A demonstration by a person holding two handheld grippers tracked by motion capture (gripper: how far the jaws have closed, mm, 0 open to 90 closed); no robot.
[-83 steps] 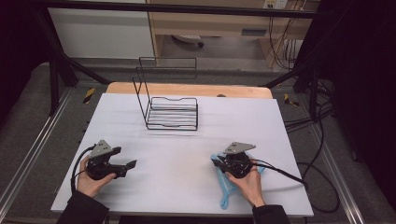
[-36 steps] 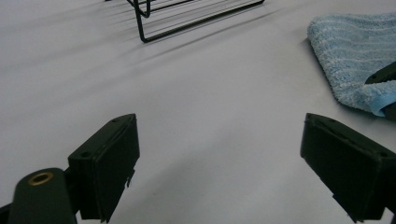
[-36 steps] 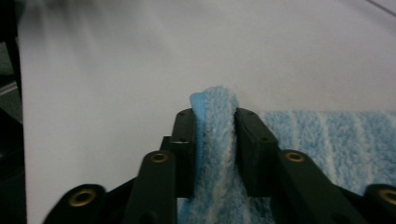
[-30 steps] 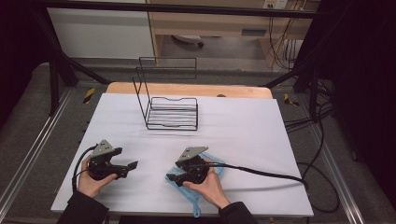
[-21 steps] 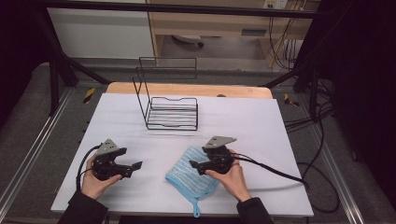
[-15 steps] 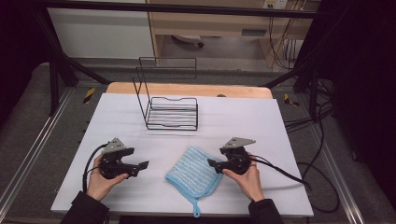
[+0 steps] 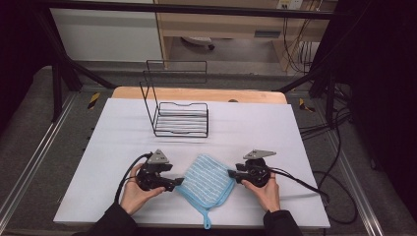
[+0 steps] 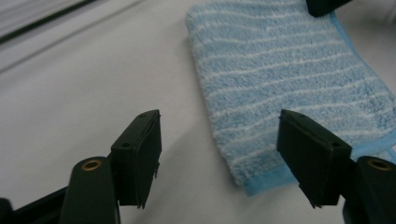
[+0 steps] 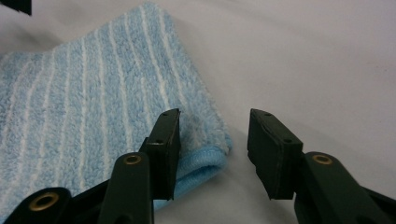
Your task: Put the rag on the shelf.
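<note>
Lying lower centre on the white table [image 7: 275, 128], a blue striped terry cloth [image 7: 206, 179] is being flanked by the left gripper [image 7: 178, 183] and right gripper [image 7: 231, 173], jaws narrowing but gripping nothing; pinching too little corner risks slippage.

Lighting in the high view is even and overhead on the white table [image 7: 275, 128]; surroundings fall to near black. Shadows under the wire rack [image 7: 181, 118] are faint. No glare. Both gripper views are soft: near jaws blurred, cloth [image 8: 289, 88] texture moderately sharp, slightly grainy.
</note>
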